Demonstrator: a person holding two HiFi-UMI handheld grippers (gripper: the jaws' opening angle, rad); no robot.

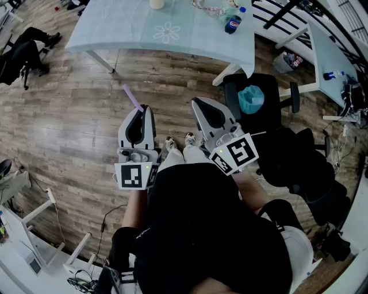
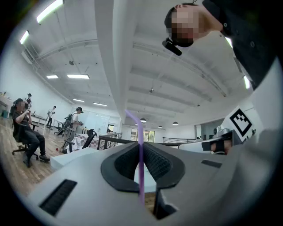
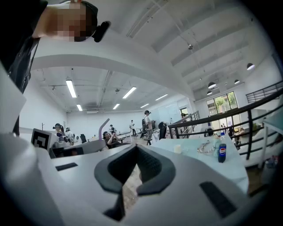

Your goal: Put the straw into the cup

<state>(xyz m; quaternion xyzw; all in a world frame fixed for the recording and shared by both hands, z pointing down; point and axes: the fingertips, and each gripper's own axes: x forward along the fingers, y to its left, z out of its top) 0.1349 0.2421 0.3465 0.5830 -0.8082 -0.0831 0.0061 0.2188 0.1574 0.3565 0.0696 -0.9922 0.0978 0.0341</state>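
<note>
A thin purple straw (image 1: 131,97) sticks out forward from my left gripper (image 1: 144,109), whose jaws are shut on it. In the left gripper view the straw (image 2: 135,121) runs up between the dark pads (image 2: 121,165) and bends at its top. My right gripper (image 1: 197,103) is held level beside the left one, and its tips meet with nothing between them (image 3: 134,148). The small pale cup (image 1: 156,3) stands on the far side of the light table (image 1: 115,23), well ahead of both grippers. It also shows in the right gripper view as a pale cup (image 3: 177,149).
A cola bottle (image 1: 233,23) and a clear glass item (image 1: 210,8) stand on the table's right part. A black chair with a teal object (image 1: 251,99) is at my right. Wooden floor lies between me and the table. People stand far off in the room.
</note>
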